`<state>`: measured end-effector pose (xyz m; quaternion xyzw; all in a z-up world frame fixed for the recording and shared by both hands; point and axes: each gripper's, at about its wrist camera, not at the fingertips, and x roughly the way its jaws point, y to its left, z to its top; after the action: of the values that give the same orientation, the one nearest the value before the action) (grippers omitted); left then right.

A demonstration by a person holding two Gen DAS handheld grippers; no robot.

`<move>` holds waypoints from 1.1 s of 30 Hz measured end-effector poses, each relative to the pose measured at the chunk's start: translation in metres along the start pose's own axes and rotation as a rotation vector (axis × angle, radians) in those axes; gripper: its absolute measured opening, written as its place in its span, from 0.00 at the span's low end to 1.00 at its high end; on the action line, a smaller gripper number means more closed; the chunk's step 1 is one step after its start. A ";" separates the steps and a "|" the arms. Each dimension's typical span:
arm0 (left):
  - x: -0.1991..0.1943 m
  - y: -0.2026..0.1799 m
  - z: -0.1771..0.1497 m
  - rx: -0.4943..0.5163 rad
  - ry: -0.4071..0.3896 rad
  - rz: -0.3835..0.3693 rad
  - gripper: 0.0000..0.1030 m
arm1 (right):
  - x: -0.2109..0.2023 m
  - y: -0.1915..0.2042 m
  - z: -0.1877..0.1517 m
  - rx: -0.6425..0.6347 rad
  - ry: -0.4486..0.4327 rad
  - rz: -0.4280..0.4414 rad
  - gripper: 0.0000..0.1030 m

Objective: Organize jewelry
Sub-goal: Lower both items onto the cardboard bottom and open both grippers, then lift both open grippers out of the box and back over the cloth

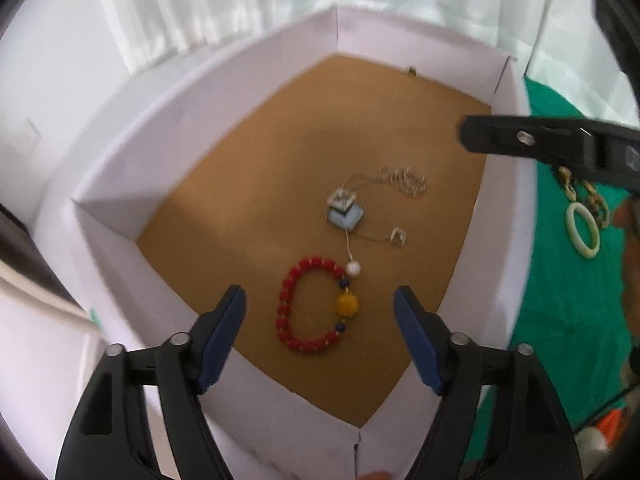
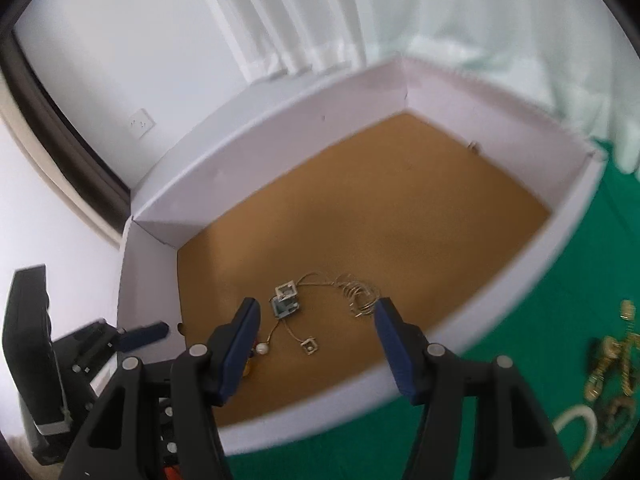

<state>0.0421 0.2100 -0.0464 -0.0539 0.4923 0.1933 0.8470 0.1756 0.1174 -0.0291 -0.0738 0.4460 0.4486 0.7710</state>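
My left gripper (image 1: 320,300) hung empty and spread above the red bead bracelet (image 1: 310,306) near the box's (image 1: 120,184) near corner, while my right gripper (image 2: 316,312), likewise spread, sat nearer the bangle (image 1: 583,232) on the green cloth (image 1: 568,320).

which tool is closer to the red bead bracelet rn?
Left. The left tool hangs open right over the red bead bracelet in the box. The right tool, also open, sits farther off, over the necklace near the box's right wall.
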 end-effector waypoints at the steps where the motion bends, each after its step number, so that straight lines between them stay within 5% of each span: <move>1: -0.009 -0.002 0.000 -0.005 -0.036 0.007 0.82 | -0.013 0.002 -0.006 0.001 -0.036 -0.007 0.59; 5: -0.047 -0.013 0.003 -0.037 -0.170 -0.042 0.95 | -0.080 -0.016 -0.047 0.003 -0.188 -0.097 0.79; 8: -0.072 -0.034 0.003 -0.061 -0.272 -0.131 0.98 | -0.121 -0.046 -0.092 0.038 -0.244 -0.267 0.79; 13: -0.088 -0.082 -0.006 -0.033 -0.330 -0.298 0.98 | -0.177 -0.110 -0.164 0.167 -0.270 -0.564 0.79; 18: -0.078 -0.144 -0.019 0.072 -0.280 -0.379 0.98 | -0.219 -0.159 -0.227 0.310 -0.278 -0.771 0.79; 24: -0.044 -0.178 -0.030 0.088 -0.160 -0.381 0.98 | -0.223 -0.207 -0.271 0.452 -0.244 -0.810 0.79; 28: -0.042 -0.183 -0.033 0.116 -0.160 -0.316 0.98 | -0.213 -0.254 -0.275 0.533 -0.179 -0.877 0.79; 33: -0.037 -0.175 -0.030 0.070 -0.137 -0.338 0.98 | -0.216 -0.317 -0.274 0.663 -0.142 -0.933 0.79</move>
<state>0.0682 0.0304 -0.0477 -0.0929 0.4239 0.0342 0.9003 0.2022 -0.3453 -0.1189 0.0134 0.4301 -0.0987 0.8973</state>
